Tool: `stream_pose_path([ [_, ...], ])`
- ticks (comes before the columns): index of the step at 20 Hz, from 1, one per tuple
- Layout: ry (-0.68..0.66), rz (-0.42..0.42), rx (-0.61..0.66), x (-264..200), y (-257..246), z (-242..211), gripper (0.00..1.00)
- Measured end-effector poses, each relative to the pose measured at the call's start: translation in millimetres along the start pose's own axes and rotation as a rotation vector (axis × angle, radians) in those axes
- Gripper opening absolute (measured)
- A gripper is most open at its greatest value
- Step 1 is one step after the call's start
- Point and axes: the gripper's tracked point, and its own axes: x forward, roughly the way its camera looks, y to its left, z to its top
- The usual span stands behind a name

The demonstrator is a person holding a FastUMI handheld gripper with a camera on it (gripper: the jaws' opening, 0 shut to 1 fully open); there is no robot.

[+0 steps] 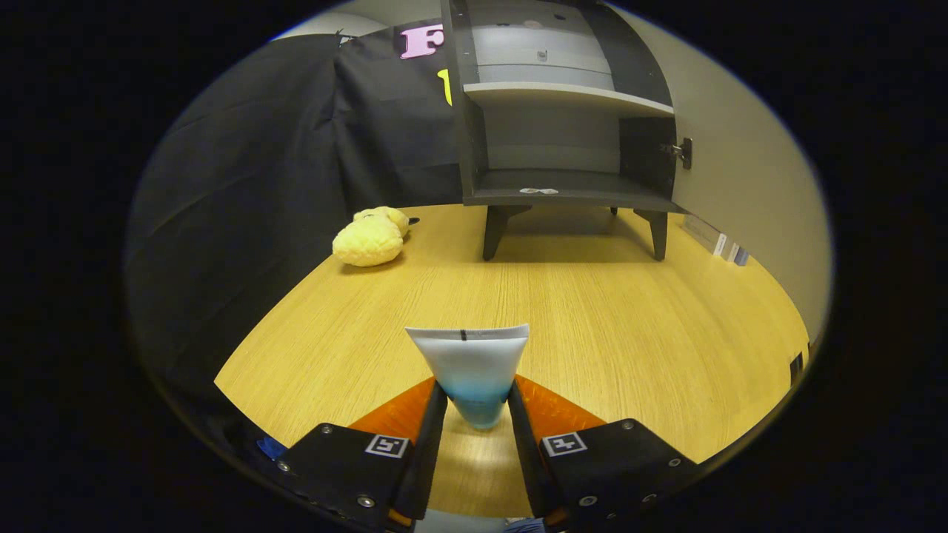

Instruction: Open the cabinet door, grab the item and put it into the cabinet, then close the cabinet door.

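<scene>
Fingers of the gripper (474, 403) clamp the tube (472, 370) near its lower end; it looks light, soft and squeezable, so a firm low grip suits it.

no text can be read; the gripper (478, 403) bears two square coded markers.

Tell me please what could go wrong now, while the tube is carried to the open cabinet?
1. The tongs pinch the tube only near its narrow end, so the wide flat end may swing or slip out.
2. The wide end could catch the shelf edge or the side wall of the cabinet.
3. The open door stands beside the path and could be knocked.
</scene>
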Motion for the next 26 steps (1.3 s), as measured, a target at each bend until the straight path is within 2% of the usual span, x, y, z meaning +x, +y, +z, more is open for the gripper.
stream_pose_path([
  [6,-0.035,0.002,-0.006,-7.7,-19.0,57.3,0.51],
  [18,-0.135,-0.018,-0.013,-20.0,-71.1,201.7,0.51],
  [26,-0.223,-0.005,-0.018,-16.1,-79.8,304.6,0.51],
])
